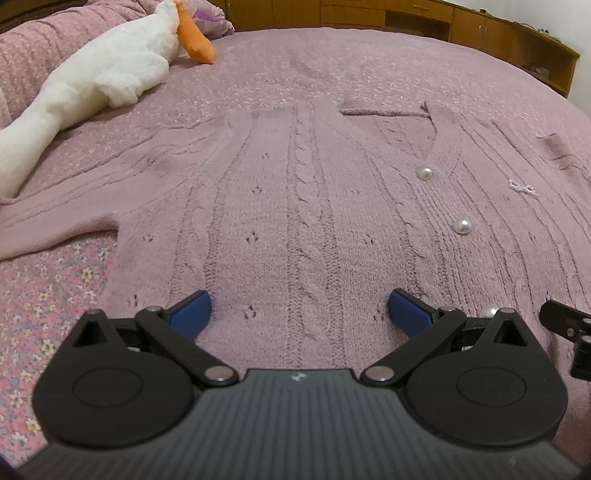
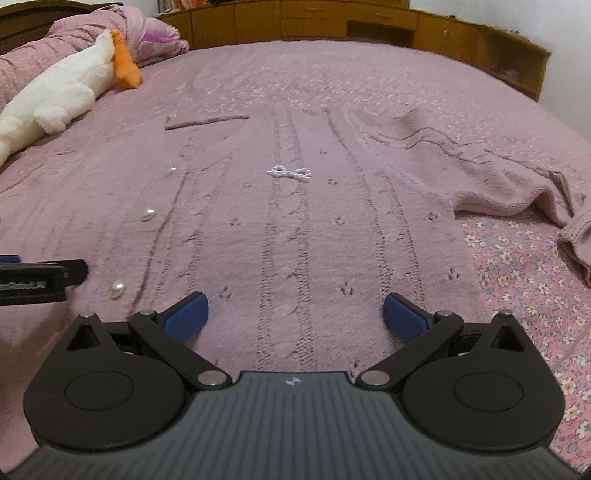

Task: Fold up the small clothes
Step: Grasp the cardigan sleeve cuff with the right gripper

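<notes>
Cardigan [image 1: 295, 206] in dusty-pink cable knit lies spread flat, front up and buttoned, on the bed [image 1: 332, 62], its hem toward the near edge and its neckline toward the far edge, where wooden cabinets [image 2: 332, 22] stand. Both tools hang low over the hem side by side: the left gripper [image 1: 299, 314] over the panel left of the pearl buttons [image 1: 424, 172], the right gripper [image 2: 295, 314] over the panel bearing a small white bow [image 2: 289, 173]. Each has its blue pads [image 2: 186, 314] spread wide, holding nothing. One sleeve stretches toward the bed's left edge beneath a white plush goose [image 1: 92, 85]; the other lies crumpled near the right edge [image 2: 535, 192] on a floral sheet [image 2: 517, 266]. No fold appears made yet. The risks from here seem plain: the knit and the pink coverlet are alike in colour and texture, so a pinch at the hem could take bedding along with it, and the bunched right sleeve could drag a fold askew unless straightened.
</notes>
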The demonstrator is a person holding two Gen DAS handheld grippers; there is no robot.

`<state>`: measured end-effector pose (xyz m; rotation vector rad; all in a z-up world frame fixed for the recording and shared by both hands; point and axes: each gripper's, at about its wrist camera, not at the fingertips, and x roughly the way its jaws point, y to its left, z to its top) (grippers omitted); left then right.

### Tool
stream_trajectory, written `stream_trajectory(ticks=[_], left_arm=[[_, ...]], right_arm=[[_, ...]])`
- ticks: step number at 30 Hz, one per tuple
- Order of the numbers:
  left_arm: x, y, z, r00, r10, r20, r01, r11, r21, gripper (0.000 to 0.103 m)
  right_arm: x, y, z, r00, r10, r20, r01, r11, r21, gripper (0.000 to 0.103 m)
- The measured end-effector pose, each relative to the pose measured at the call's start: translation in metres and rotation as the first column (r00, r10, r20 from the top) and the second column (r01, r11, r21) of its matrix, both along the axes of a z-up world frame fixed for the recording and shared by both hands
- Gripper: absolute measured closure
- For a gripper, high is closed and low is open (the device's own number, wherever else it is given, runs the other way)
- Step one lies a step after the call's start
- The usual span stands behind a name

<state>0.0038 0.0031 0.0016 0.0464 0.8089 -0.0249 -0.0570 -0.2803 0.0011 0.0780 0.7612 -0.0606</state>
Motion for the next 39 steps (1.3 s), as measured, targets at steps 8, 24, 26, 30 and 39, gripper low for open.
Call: stream_trajectory(ticks=[8, 24, 26, 30, 39], left_arm=[[0.008, 0.003, 0.004, 0.999, -0.026, -0.044, 0.026, 1.000, -0.001, 0.000], [-0.002, 0.016, 0.022, 0.999, -0.023, -0.029, 0.022, 0.999, -0.042, 0.000], [-0.002, 0.015, 0.021, 0.999, -0.029, -0.031, 0.028, 0.999, -0.039, 0.000], [0.004, 0.011, 0.014, 0.998, -0.030, -0.056, 0.029, 0.999, -0.015, 0.000], [0.005, 0.008, 0.006, 0.998, -0.048, -0.030, 0.049, 0.999, 0.013, 0.000]], right_arm=[[-0.008, -0.013, 0.034, 0.995, 0.092, 0.040, -0.094, 0.994, 0.050, 0.000], [-0.011, -0.130, 0.064, 0.998, -0.055, 0.040, 0.055, 0.998, 0.019, 0.000], [-0.011, -0.150, 0.063, 0.991, -0.123, 0.045, 0.123, 0.992, -0.010, 0.000], [-0.011, -0.184, 0.057, 0.969, -0.243, 0.039, 0.245, 0.968, -0.061, 0.003], [-0.007, -0.239, 0.042, 0.911, -0.413, -0.002, 0.412, 0.908, -0.072, 0.019]])
